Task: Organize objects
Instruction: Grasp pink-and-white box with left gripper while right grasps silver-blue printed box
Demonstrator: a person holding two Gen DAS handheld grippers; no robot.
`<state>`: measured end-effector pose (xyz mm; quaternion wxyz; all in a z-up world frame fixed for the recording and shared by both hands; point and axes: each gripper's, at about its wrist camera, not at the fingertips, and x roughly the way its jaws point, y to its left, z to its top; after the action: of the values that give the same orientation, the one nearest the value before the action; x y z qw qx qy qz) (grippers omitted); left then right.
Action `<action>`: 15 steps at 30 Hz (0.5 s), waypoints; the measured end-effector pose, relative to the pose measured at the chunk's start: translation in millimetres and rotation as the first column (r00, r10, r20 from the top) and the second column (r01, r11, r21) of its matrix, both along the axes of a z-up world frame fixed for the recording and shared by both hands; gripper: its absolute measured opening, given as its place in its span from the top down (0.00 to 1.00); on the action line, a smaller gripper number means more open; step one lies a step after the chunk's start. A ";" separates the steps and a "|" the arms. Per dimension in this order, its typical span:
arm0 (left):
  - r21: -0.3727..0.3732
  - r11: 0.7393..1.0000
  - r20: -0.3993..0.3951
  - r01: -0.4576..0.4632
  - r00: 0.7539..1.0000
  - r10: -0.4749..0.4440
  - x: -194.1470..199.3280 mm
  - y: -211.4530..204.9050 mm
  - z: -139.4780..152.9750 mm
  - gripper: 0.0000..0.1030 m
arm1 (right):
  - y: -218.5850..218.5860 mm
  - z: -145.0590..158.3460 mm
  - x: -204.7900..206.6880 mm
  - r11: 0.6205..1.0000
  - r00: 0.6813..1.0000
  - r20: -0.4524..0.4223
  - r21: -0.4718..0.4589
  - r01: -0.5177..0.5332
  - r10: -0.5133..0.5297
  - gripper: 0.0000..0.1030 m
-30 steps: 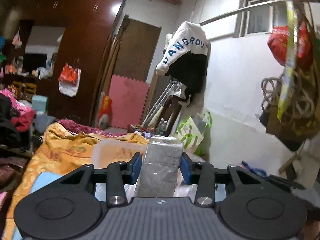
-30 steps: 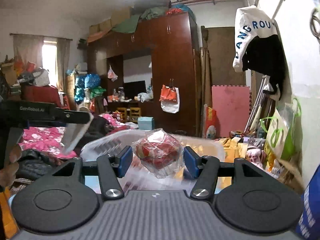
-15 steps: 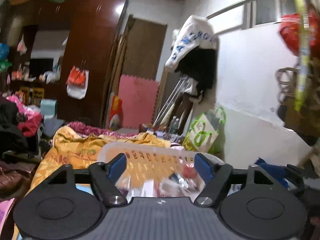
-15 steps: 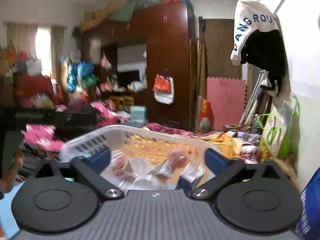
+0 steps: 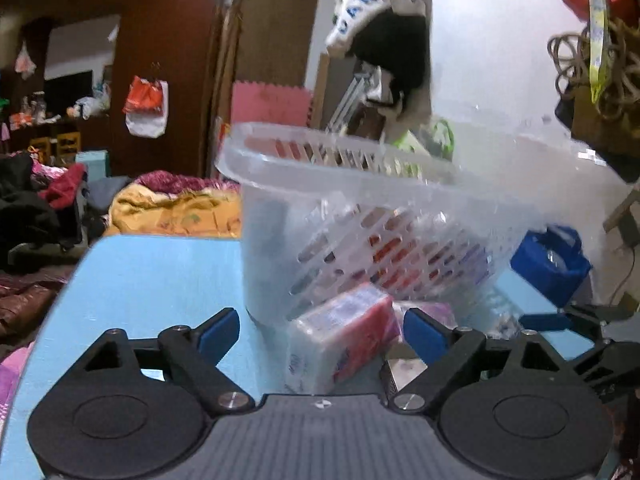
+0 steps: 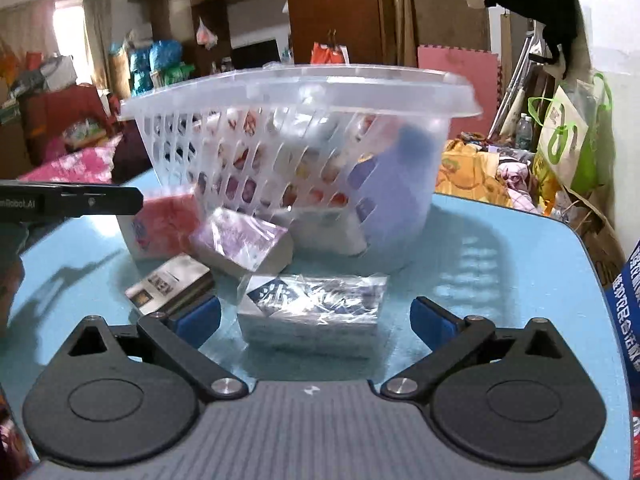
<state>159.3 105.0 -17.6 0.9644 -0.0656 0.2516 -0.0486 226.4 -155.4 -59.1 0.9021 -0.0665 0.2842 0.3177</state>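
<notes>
Light blue tabletop [image 6: 500,264], smooth and slightly glossy, rounded corner on the right. Cluttered bedroom around it: dark brown wardrobe [image 5: 160,40], pink foam mat [image 5: 272,100] leaning by the door, yellow patterned blanket [image 5: 176,208] on the bed behind the table, white-and-black garment [image 5: 384,28] hanging on the wall rail, green-and-white bag [image 6: 568,140] against the wall

Translucent plastic basket [image 6: 304,92] stands on the table, wide rim, slotted lattice walls. Inside: several small wrapped packs, red, white and purple showing through the slots, exact count unreadable

Loose packs on the table in front of the basket:
- red/white tissue pack [image 5: 344,336], soft film wrap, brick-shaped, just beside the basket wall
- purple pack [image 6: 244,240], shiny wrap, leaning on the basket base, next to the red one
- small grey-gold box [image 6: 168,284], hard edges, flat on the table
- blue/silver film-wrapped pack [image 6: 312,308], rectangular, crinkly, nearest the right camera

Left gripper [image 5: 320,332]: jaws wide and opening, blue pads apart, red/white pack lies ahead between them, pads not touching it

Right gripper [image 6: 316,316]: jaws at full spread, blue/silver pack sits between the pads, clear gap both sides, nothing gripped

Left gripper's black finger also visible at the left edge of the right view, over the red pack
</notes>
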 end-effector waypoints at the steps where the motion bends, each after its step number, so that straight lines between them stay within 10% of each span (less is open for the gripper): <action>1: 0.012 1.000 -0.008 0.001 1.000 -0.001 0.8 -1.8 -2.5 0.11 | 1.3 -0.3 -0.7 1.000 1.000 0.001 -0.013 0.001 -0.001 0.00; 15: -0.002 1.000 -0.039 -0.005 0.999 0.005 7.6 -10.7 -17.4 0.52 | -0.1 -2.6 5.5 1.000 1.000 -0.019 -0.020 0.022 -0.023 0.22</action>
<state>167.0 94.3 -35.0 0.9594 -0.0681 0.2700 -0.0453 231.9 -155.5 -61.7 0.9021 -0.0691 0.2969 0.3054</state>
